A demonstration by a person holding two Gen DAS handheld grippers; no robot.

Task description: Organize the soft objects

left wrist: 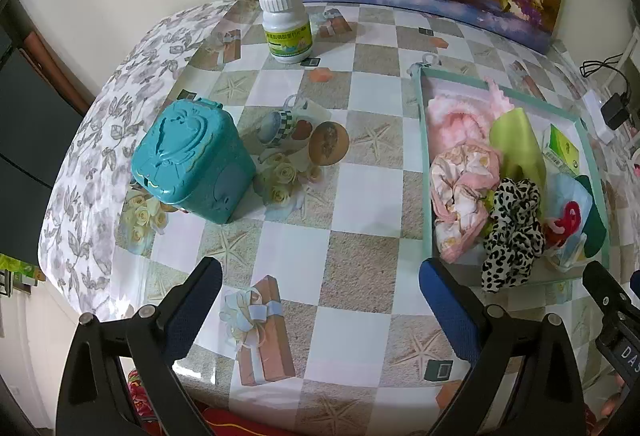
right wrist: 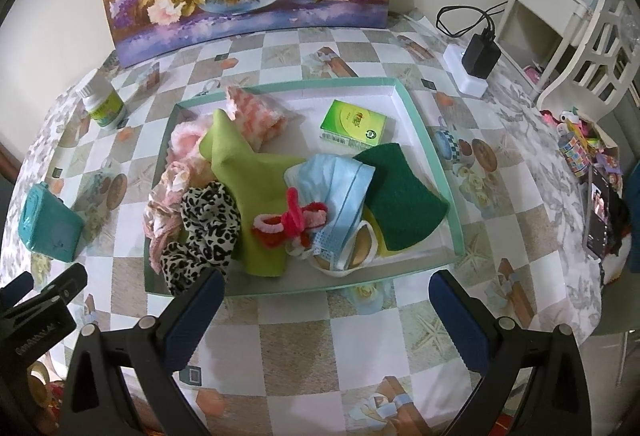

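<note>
Two hand-held grippers poised at the near edge of a table covered in a chequered cloth (right wrist: 296, 352). The left gripper (left wrist: 320, 300) hovers over bare cloth with its jaws spread wide and nothing between them; the right gripper (right wrist: 326, 310) hangs just before the near rim of a shallow teal-edged tray (right wrist: 424, 132), jaws likewise spread and empty.

The soft objects lie gathered in the tray: a leopard-print scrunchie (right wrist: 204, 228) draped over the near-left rim, a floral pink scrunchie (right wrist: 166, 192) beside it, a lime-green cloth (right wrist: 244, 172), a fluffy pink item (right wrist: 182, 136) behind, a red-and-pink pipe-cleaner bow (right wrist: 292, 222), a blue face mask (right wrist: 340, 180) and a dark green scouring pad (right wrist: 396, 196). A small green box (right wrist: 354, 124) sits apart toward the far wall of the tray.

The sorting appears to be at or near its close, since no soft object is seen outside the tray. A next move would likely call for tucking the overhanging leopard-print scrunchie inside the rim.

A teal lidded container (left wrist: 192, 164) and a white pill bottle (left wrist: 286, 26) stand on the cloth, well apart from the tray. What lies beneath the face mask, a pale rounded piece, cannot be identified; the clutter at the right table edge is too small to read.
</note>
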